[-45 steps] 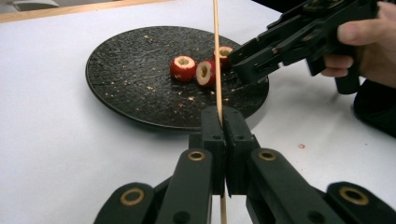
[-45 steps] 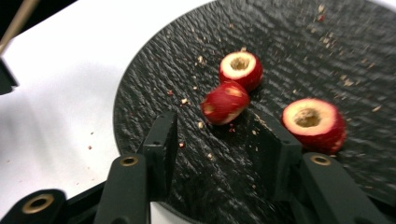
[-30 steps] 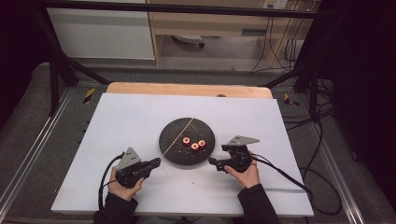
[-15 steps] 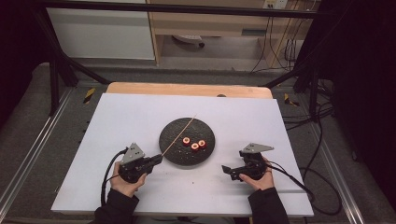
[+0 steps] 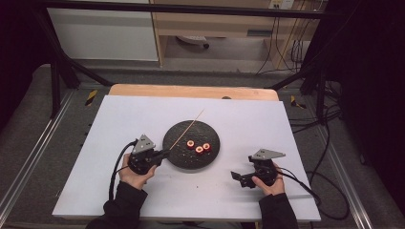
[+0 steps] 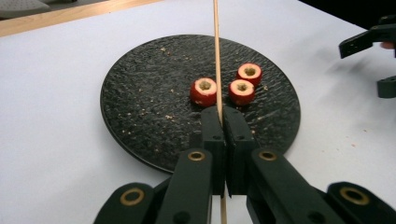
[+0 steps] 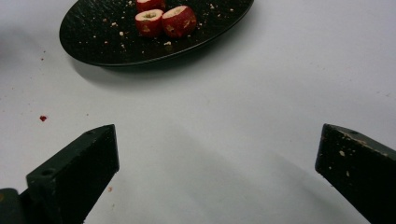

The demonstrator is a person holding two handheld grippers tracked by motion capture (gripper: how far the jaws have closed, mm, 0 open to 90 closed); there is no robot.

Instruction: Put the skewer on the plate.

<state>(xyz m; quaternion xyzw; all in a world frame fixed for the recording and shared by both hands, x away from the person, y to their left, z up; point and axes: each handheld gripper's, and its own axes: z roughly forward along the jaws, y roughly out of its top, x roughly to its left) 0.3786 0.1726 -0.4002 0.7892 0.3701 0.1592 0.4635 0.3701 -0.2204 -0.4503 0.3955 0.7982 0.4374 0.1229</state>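
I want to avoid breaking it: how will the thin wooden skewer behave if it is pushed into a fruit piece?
The skewer looks long and thin, so it probably bends or snaps. The left gripper clamps only one end, so the tip may wobble.

Your thin wooden skewer (image 6: 216, 51) runs straight and bare over the black textured plate (image 5: 177, 152), its near end pinched between closed jaws. Three red cored fruit pieces (image 6: 203, 91) sit clustered on the plate just beside it, holes up.
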